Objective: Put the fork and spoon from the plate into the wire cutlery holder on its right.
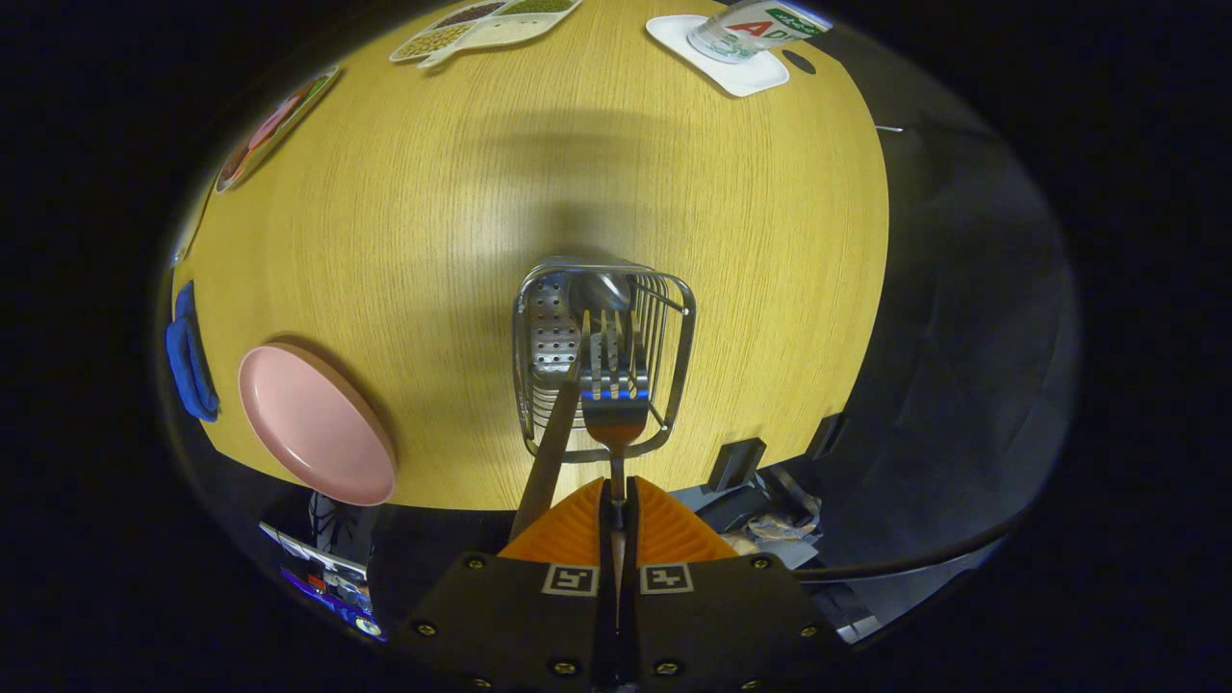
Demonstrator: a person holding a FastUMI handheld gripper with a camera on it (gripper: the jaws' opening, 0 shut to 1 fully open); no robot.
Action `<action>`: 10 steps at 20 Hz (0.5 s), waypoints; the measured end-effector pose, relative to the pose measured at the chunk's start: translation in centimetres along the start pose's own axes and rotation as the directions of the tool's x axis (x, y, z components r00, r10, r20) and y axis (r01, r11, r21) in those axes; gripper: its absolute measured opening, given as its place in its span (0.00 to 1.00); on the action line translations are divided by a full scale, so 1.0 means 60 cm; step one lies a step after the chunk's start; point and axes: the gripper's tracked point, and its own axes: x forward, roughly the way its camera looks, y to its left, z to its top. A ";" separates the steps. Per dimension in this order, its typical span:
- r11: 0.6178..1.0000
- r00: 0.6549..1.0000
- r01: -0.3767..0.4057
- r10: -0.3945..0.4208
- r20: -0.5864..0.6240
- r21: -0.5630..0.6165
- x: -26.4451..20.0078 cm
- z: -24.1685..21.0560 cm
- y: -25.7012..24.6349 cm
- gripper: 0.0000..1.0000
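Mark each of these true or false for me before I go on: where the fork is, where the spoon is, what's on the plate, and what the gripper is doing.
1. The gripper is shut on the fork. True: both fingers press on its handle.
2. The fork lies on the pink plate. False: it is held over the wire holder, tines pointing ahead.
3. The spoon is already in the holder. True: its bowl shows inside, and a brown handle leans out toward the fingers.
4. The plate holds cutlery. False: nothing lies on it.
5. The holder stands on the plate. False: it stands on the wooden table, apart from the plate.
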 end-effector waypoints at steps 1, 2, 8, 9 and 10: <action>1.000 1.000 0.008 -0.008 -0.002 -0.003 0.000 0.001 -0.002 0.02; 1.000 1.000 0.016 -0.016 0.002 -0.001 0.001 0.003 -0.002 0.05; 0.998 0.998 0.054 -0.053 0.028 -0.015 -0.003 0.001 -0.020 0.35; 0.999 0.998 0.048 -0.048 0.038 -0.010 -0.005 0.001 -0.017 0.40; 0.998 0.997 0.057 -0.057 0.047 -0.009 -0.007 0.002 -0.018 0.40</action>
